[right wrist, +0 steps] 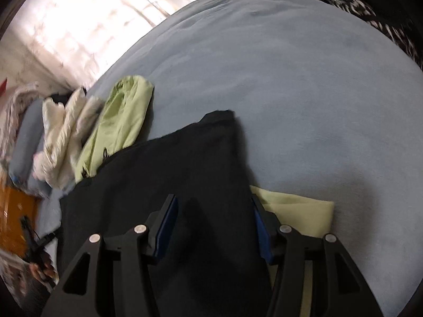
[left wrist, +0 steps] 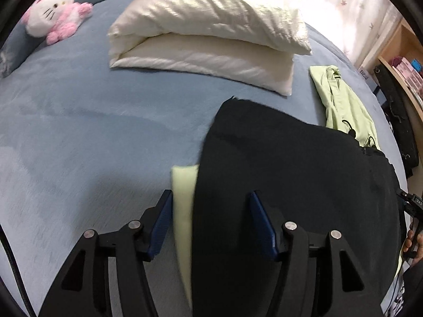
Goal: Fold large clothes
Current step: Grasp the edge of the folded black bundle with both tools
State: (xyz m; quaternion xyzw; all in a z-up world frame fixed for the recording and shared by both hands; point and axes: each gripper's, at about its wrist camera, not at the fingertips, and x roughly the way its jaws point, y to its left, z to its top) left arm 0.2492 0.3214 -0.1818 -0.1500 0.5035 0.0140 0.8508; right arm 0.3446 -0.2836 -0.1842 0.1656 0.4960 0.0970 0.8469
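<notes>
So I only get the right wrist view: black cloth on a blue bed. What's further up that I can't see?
Observer: A pink and white plush toy lies on the blue bedcover, far left corner.
Operator: And the other hand's fingers?
Observer: The left fingers stand apart over the edge of the black garment, not pinching it.
Operator: Anything off to the side?
Observer: A wooden shelf holding small boxes.

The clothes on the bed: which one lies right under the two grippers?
The black garment, spread flat on the blue bed. The light green garment lies bunched farther off, beside the cream pillows.
</notes>
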